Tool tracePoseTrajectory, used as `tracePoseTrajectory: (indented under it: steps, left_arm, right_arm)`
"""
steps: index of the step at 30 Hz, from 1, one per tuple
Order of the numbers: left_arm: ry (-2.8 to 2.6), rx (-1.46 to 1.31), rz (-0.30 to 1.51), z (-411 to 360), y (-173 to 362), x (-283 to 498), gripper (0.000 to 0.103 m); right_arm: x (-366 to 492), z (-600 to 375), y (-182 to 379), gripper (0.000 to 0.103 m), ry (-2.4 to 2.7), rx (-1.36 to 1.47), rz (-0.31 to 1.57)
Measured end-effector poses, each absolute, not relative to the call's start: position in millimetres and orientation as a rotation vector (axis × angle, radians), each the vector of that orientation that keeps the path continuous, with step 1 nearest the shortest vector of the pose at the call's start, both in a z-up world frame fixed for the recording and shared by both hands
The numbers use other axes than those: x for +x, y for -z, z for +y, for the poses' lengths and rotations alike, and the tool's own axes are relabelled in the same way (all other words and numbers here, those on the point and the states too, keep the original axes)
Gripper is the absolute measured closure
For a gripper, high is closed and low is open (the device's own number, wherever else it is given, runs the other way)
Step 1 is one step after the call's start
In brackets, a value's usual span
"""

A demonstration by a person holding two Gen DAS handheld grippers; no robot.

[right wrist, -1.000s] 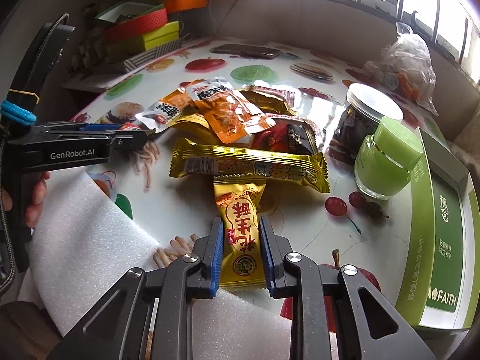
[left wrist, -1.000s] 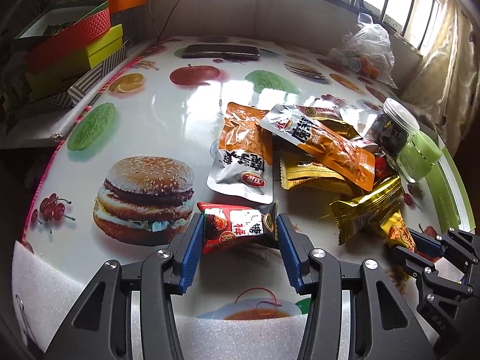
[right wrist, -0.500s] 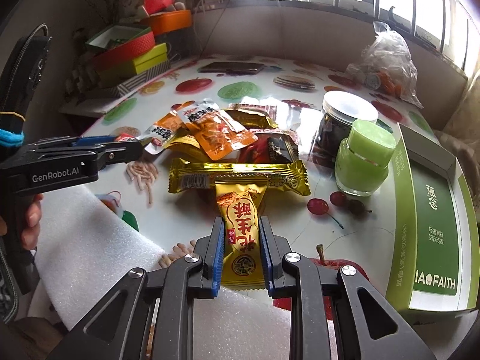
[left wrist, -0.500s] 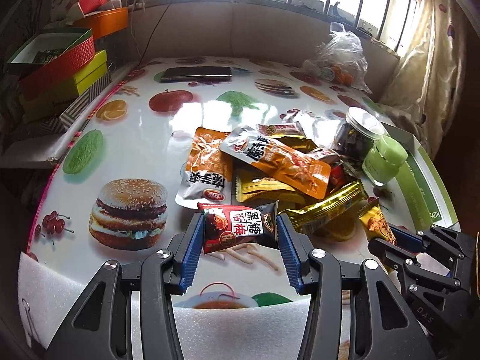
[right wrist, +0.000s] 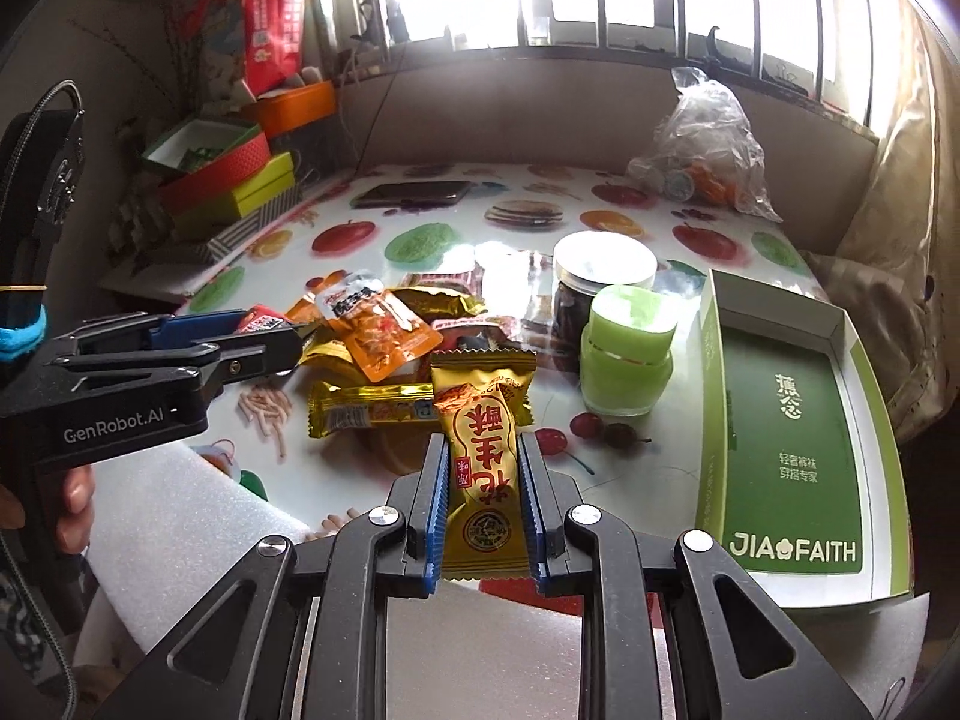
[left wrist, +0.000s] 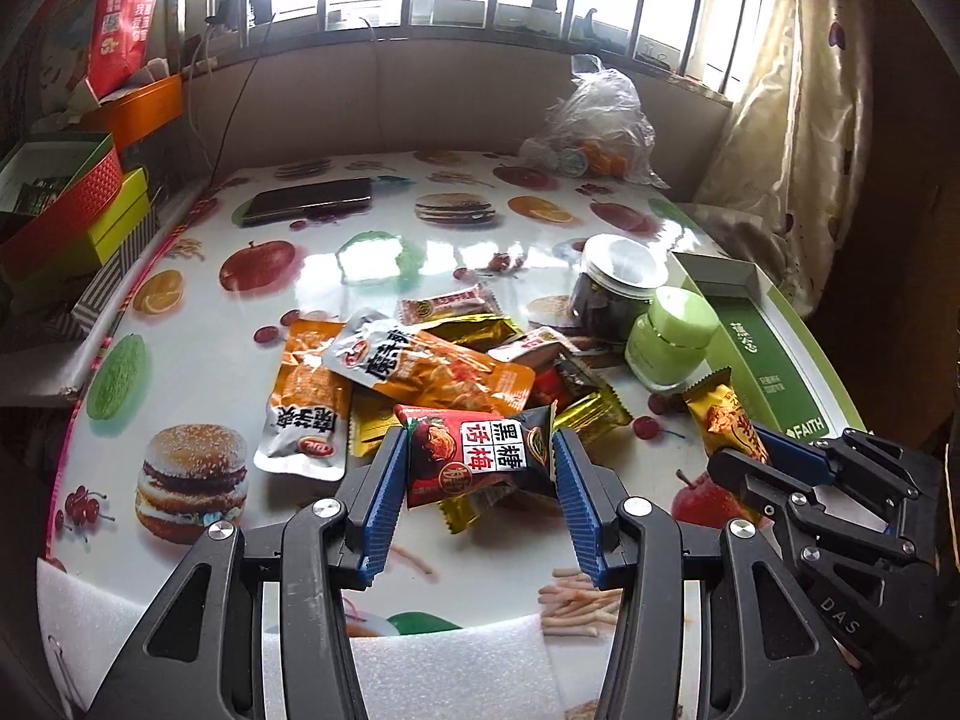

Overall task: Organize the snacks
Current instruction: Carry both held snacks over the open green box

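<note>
Two claws, each w/ one snack pinched betw. its blue pads: left claw (left wrist: 477,468) is clamped on a red-and-black plum packet (left wrist: 478,456), right claw (right wrist: 482,501) is clamped on a yellow peanut-crisp packet (right wrist: 482,462). Both packets are held up off the tabletop (left wrist: 198,324), near edge of scene. The remaining pile (left wrist: 420,372) lies just beyond left claw, mid-tabletop: 2 orange pouches, approx. 3 gold-wrapped bars, 1 pink-red bar at far side, a couple of dark red packets partly buried, so exact count can't be told. Right of pile: 1 dark jar w/ clear lid (left wrist: 612,294) and 1 green jar (left wrist: 672,339) touching in front of it; further right, 1 open green box (right wrist: 786,420) along the right edge. Far side: 1 dark phone (left wrist: 309,199) at left, 1 clear plastic bag (left wrist: 594,126) of small items at right. Tabletop is glossy, printed w/ burgers, apples, fries; white foam sheet (right wrist: 174,516) at near edge. Stacked red, yellow-green and orange boxes (left wrist: 66,204) off the left edge; barred window behind, curtain far right.
</note>
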State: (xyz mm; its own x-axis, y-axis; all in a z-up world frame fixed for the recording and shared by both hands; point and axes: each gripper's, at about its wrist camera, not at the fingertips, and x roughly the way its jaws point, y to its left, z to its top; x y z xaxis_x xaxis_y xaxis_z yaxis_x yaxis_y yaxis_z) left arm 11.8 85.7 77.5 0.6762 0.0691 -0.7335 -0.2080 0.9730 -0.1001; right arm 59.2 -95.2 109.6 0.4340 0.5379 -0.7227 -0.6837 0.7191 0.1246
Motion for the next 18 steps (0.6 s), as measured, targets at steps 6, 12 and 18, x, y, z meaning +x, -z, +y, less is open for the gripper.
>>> tracePoseTrajectory:
  steps: [6, 12, 18]
  left_arm:
    - [-0.105, -0.159, 0.805, 63, -86, 25, 0.053]
    - [-0.053, -0.151, 0.790, 42, -95, 40, 0.053]
    - [-0.001, -0.135, 0.787, 22, -100, 54, 0.053]
  right_arm:
    - [66, -114, -117, 0.082, -0.719, -0.161, 0.809]
    - [78, -135, -123, 0.082, -0.662, -0.116, 0.802]
    - [89, -158, -128, 0.082, -0.591, -0.092, 0.794]
